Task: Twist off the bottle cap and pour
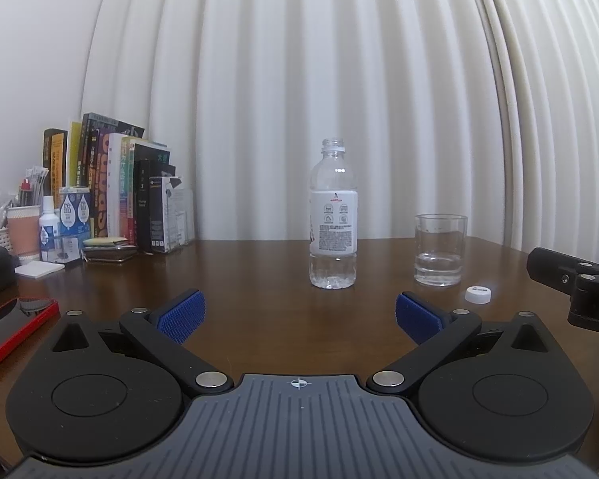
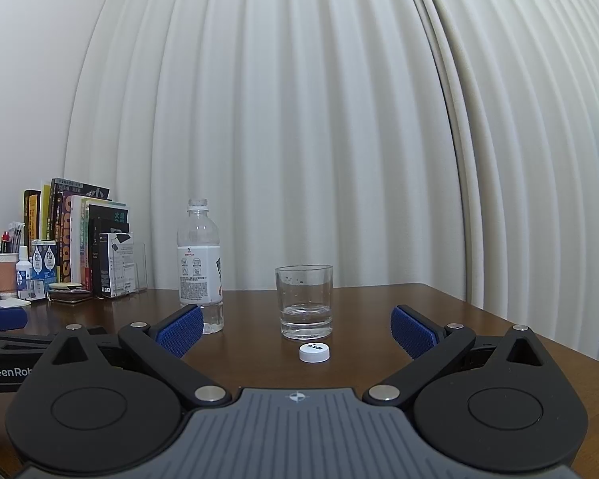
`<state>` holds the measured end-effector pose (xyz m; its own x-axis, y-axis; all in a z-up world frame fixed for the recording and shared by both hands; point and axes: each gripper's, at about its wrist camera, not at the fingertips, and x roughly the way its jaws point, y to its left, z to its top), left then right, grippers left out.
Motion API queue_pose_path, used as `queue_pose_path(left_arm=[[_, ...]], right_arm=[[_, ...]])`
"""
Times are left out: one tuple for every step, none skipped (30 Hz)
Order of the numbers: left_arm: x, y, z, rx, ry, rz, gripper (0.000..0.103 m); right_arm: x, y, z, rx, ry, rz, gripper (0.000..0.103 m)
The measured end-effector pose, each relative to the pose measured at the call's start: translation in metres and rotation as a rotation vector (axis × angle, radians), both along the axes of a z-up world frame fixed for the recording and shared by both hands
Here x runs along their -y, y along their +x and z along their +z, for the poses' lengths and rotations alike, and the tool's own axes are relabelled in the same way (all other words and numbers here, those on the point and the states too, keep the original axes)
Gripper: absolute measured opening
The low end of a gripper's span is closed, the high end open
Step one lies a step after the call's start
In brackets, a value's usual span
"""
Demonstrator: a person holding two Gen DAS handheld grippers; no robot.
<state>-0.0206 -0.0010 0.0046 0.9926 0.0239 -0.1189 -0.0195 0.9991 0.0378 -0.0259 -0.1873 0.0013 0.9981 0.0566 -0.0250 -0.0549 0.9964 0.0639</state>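
Observation:
A clear plastic bottle (image 1: 333, 215) with a white label stands upright and uncapped on the brown table; it also shows in the right wrist view (image 2: 199, 267). A glass (image 1: 440, 249) with a little water stands to its right, also in the right wrist view (image 2: 304, 301). The white cap (image 1: 478, 294) lies on the table in front of the glass, also in the right wrist view (image 2: 314, 353). My left gripper (image 1: 299, 315) is open and empty, short of the bottle. My right gripper (image 2: 297, 329) is open and empty, just short of the cap.
Books (image 1: 112, 183), small boxes, a paper cup (image 1: 23, 233) and a white basket stand at the table's back left. A red phone (image 1: 14, 325) lies at the left front. White curtains hang behind. The table's right edge (image 2: 539, 339) is near.

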Motion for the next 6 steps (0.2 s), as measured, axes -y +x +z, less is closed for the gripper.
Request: queue_pose_path(left_arm=[[-0.0002, 0.0005, 0.0000, 0.000, 0.000, 0.000, 0.103], [-0.0003, 0.0004, -0.0002, 0.000, 0.000, 0.000, 0.103], [0.0000, -0.0004, -0.0005, 0.001, 0.000, 0.000, 0.103], [-0.0002, 0.0001, -0.0005, 0.001, 0.001, 0.000, 0.103], [-0.0005, 0.0006, -0.0006, 0.001, 0.001, 0.000, 0.103], [0.0007, 0.0004, -0.0005, 0.002, 0.002, 0.002, 0.103]], right_arm=[[-0.0001, 0.0002, -0.0001, 0.000, 0.000, 0.000, 0.103], [-0.0002, 0.0005, -0.0002, 0.000, 0.000, 0.000, 0.103], [-0.0004, 0.0007, -0.0003, 0.000, -0.001, 0.000, 0.103], [-0.0004, 0.0010, -0.0004, 0.000, -0.001, 0.000, 0.103], [-0.0005, 0.0013, -0.0005, -0.001, -0.001, 0.000, 0.103], [-0.0007, 0.0011, -0.0006, -0.001, -0.001, 0.000, 0.103]])
